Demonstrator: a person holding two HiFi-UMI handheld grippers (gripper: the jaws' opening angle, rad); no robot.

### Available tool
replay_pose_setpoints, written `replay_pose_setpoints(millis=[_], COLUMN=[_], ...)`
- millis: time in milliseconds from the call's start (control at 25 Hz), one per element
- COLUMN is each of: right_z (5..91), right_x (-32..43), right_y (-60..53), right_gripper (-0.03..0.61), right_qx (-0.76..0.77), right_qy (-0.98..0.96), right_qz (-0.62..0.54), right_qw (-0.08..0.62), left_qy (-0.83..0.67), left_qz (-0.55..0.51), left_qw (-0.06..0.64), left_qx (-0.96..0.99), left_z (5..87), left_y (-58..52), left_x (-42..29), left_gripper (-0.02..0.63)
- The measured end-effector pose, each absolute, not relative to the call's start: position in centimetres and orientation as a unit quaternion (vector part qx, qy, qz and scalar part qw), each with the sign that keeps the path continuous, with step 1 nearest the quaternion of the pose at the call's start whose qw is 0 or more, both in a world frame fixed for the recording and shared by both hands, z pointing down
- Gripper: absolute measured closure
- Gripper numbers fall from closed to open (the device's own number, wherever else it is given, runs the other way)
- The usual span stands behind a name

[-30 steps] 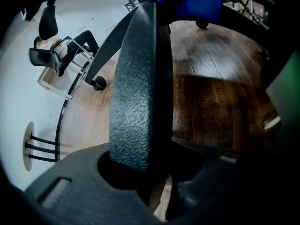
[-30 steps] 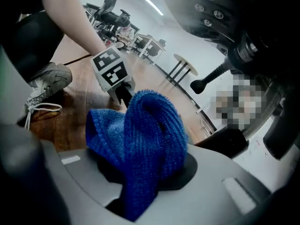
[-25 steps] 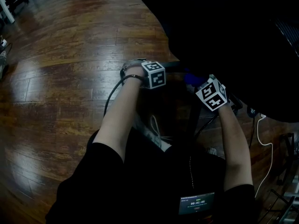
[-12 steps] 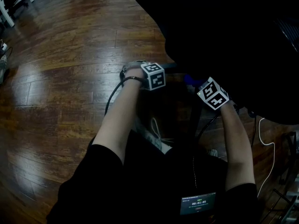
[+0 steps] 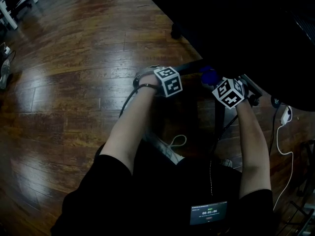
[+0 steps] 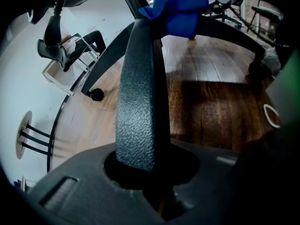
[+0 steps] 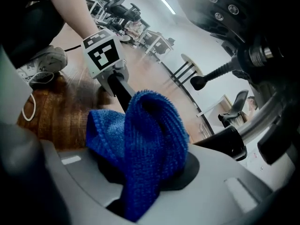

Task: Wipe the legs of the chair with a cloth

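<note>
Cloth (image 7: 140, 144) between jaws of right tool (image 7: 140, 198)

We find the chair seat (image 5: 236, 28) over the upper right of the floor (image 5: 74, 58), with both grippers under its near edge. The left gripper (image 6: 150, 177) is just beside the right gripper (image 7: 140, 182), to its left. A chair leg (image 6: 138, 102) runs between the left gripper's jaws, which have just been closing and sit against its two sides. Farther along that leg, lying over it, we see the cloth (image 7: 145, 139), pinched between the right gripper's jaws. A shoe (image 5: 165, 149) lies on the floor between the forearms, nearer us than the grippers. A cable (image 5: 283, 141) trails on the floor to the right of the right arm. A caster (image 5: 175, 32) stands beyond the left gripper.
</note>
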State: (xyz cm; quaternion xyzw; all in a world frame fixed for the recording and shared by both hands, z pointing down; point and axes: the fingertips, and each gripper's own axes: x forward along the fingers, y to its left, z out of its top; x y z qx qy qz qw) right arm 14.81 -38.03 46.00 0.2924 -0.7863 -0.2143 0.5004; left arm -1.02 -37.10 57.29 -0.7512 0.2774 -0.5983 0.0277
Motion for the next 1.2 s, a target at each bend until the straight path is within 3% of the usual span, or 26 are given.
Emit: replay_pose_setpoints(millis=[520,880,1200], right_z=[49.2,53.7,54.3], right_x=[18.4,22.8,23.2], right_y=[-24.5,-13.3,-14.8], right_gripper=[0.482,0.472,0.483], right_qx=[0.234,0.080,0.143], right_qy=[-0.832,-0.748,-0.696], right_qz=[-0.176,-0.199,-0.235], right_qw=[0.471,0.629,0.664], left_qy=[0.267,0.236,0.230], left_qz=[-0.602,-0.604,-0.610], left_qw=[-0.002,-0.060,-0.068], left_qx=[-0.753,-0.759,-0.755], left_z=[58.0,58.8,58.8], left_y=[-33.1,-27.0,-26.8], left_x=[0.1,1.7,1.6], left_gripper=[0.547,0.537,0.534])
